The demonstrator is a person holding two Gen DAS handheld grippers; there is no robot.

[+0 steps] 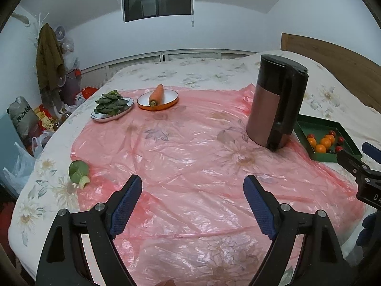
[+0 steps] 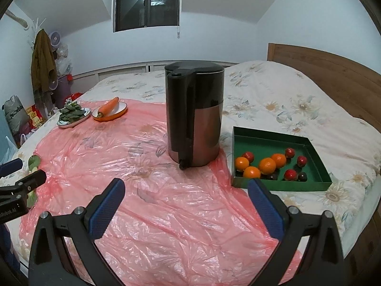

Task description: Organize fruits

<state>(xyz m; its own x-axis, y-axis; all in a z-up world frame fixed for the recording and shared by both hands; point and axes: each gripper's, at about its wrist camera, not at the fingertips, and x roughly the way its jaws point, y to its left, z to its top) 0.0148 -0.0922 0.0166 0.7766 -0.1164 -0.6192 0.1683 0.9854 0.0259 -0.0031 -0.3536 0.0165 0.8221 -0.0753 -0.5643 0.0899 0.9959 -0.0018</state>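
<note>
Your left gripper (image 1: 193,202) hangs over the pink plastic sheet (image 1: 190,157) spread on the flower-patterned bedcover (image 2: 273,100), tilted down toward it, its blue-padded jaws spread wide with nothing between them. Your right gripper (image 2: 185,205) hovers beside it in the same downward tilt, jaws likewise wide apart and empty.

The fruit sits in the shallow green cardboard tray (image 2: 262,138) on the bedcover, just ahead of your right gripper's right finger: four orange mandarins (image 2: 267,165) clustered toward the tray's left side, with small red fruits (image 2: 290,174) and a dark one scattered around them.

A tall copper-and-black electric kettle (image 2: 195,116) stands upright on the sheet just left of the tray, its handle facing you; from your left gripper it blocks part of the tray. Far across the sheet, a white plate of green leaves (image 1: 112,106) sits beside an orange-rimmed dish holding a carrot (image 1: 157,95). A loose green leaf (image 1: 78,170) lies at the sheet's left edge.
</note>
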